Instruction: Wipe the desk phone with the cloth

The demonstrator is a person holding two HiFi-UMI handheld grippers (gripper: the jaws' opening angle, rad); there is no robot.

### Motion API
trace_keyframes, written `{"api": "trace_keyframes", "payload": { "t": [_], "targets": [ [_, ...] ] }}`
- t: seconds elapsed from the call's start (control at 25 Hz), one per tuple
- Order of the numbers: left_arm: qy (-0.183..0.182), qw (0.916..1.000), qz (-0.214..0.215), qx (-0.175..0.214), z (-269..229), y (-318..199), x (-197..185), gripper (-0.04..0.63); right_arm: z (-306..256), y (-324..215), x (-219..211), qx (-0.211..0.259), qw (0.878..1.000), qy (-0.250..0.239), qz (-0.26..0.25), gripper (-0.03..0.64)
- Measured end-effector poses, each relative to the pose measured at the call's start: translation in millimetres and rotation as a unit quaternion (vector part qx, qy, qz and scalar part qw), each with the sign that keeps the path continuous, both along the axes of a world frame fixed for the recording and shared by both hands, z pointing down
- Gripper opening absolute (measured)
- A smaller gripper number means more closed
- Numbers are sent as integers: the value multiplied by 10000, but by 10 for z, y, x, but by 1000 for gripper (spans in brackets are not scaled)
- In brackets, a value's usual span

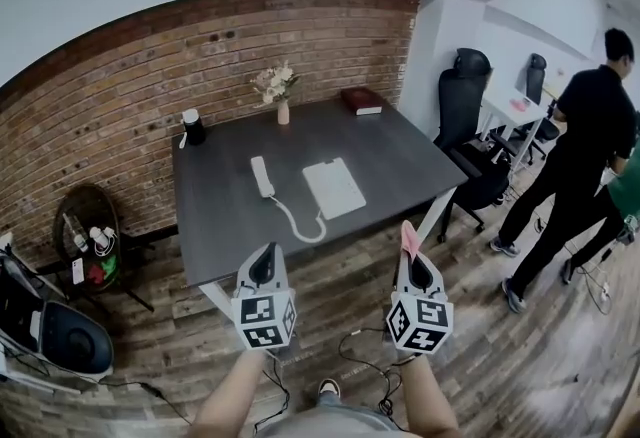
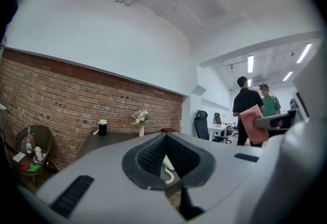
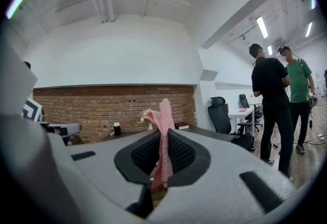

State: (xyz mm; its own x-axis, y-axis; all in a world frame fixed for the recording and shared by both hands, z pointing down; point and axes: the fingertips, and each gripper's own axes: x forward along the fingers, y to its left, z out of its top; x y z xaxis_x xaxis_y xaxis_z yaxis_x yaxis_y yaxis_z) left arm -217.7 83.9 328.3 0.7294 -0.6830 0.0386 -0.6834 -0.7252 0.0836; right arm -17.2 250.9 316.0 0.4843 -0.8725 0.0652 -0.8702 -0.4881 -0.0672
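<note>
head view: the pink cloth [image 1: 409, 238] is held in the right gripper [image 1: 412, 261] by a thin pinch, so it could slip or bunch once dragged over the desk phone [image 1: 334, 188], which lies on the desk [image 1: 400, 151] well ahead of both grippers. both forearms reach forward, short of the desk edge.
left gripper view: the left gripper [image 2: 164, 141] is closed on nothing.
right gripper view: its jaws clamp the cloth [image 3: 164, 126] upright.

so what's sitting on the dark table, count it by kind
white corded phone handset: 1
white flat rectangular phone base: 1
small vase of pale flowers: 1
dark red book: 1
black cylinder with white top: 1
total: 5
</note>
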Motion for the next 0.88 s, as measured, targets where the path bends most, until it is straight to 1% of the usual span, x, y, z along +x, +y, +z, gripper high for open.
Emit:
{"api": "trace_keyframes", "payload": {
  "t": [0.36,0.64,0.88],
  "targets": [
    [9,9996,-271,0,-18,-394,677,-6,41,-441,782,22,9998,-88,-204,20],
    [-271,9992,-298,-55,166,-547,974,-6,224,-685,1060,6,9991,-340,-272,20],
    [-319,9987,-338,-197,278,-788,1193,-6,417,-811,1369,-168,9984,-507,-169,20]
  ]
}}
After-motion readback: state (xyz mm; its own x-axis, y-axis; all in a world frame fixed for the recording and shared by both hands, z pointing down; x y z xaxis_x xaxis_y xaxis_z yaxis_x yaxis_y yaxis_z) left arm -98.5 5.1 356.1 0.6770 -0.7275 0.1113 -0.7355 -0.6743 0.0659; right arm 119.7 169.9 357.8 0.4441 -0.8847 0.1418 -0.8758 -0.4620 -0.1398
